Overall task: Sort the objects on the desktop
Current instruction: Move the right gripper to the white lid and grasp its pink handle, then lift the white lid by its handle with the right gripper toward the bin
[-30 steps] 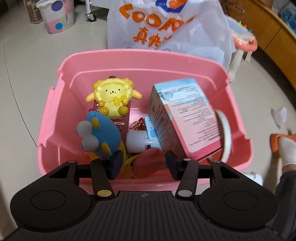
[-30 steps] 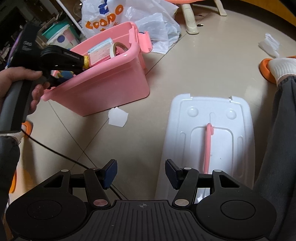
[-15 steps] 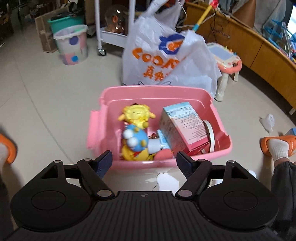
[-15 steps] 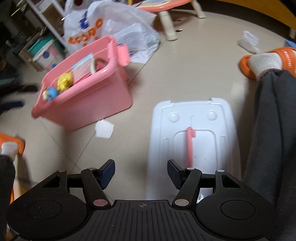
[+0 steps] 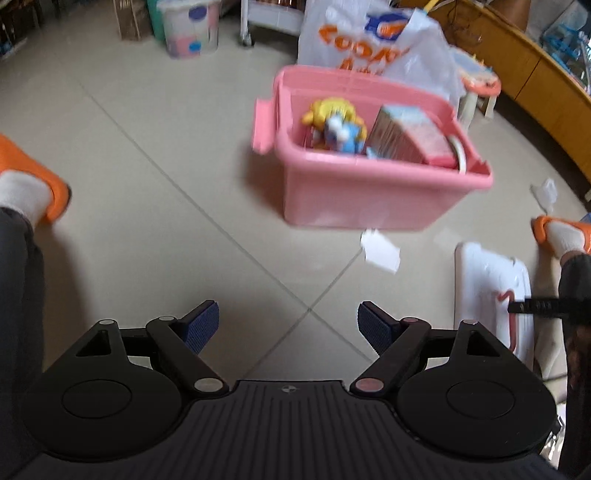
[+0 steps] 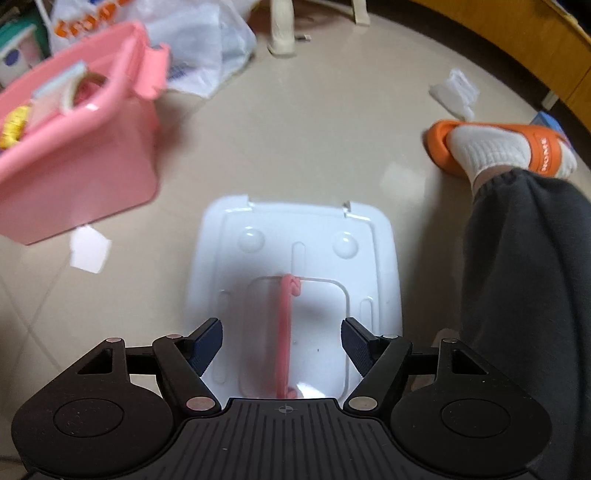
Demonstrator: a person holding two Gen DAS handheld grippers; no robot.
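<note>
1. The right gripper point(image 6: 281, 341) is hovering over the near half of the white lid point(image 6: 229, 236), its jaws opening and gripping nothing; the lid's pink handle point(image 6: 285, 321) is running up between the two pads without touching either.
2. The left gripper point(image 5: 288, 326) is pointing down at bare floor tile point(image 5: 147, 221), well to the near left of the lid, its jaws also opening with nothing between them.
3. The white lid point(image 5: 480, 273) is lying flat on the floor, top side up, beside the person's dark trouser leg point(image 6: 524, 280).
4. A scrap of white paper point(image 6: 88, 249) is lying on the tile just to the left of the lid, between it and the pink bin point(image 6: 74, 184).
5. The pink bin point(image 5: 369, 199) is standing open on the floor beyond the lid and to its left, holding the sorted things: a yellow plush toy point(image 5: 327, 109), a blue toy point(image 5: 349, 133), a pink and blue box point(image 5: 413, 133) and a roll of tape point(image 5: 460, 155); they are blurred.
6. An orange slipper with a white sock point(image 6: 509, 147) is resting on the floor beyond the lid to its right.
7. A white shopping bag point(image 5: 369, 33) is slumping behind the bin, farther from the lid.
</note>
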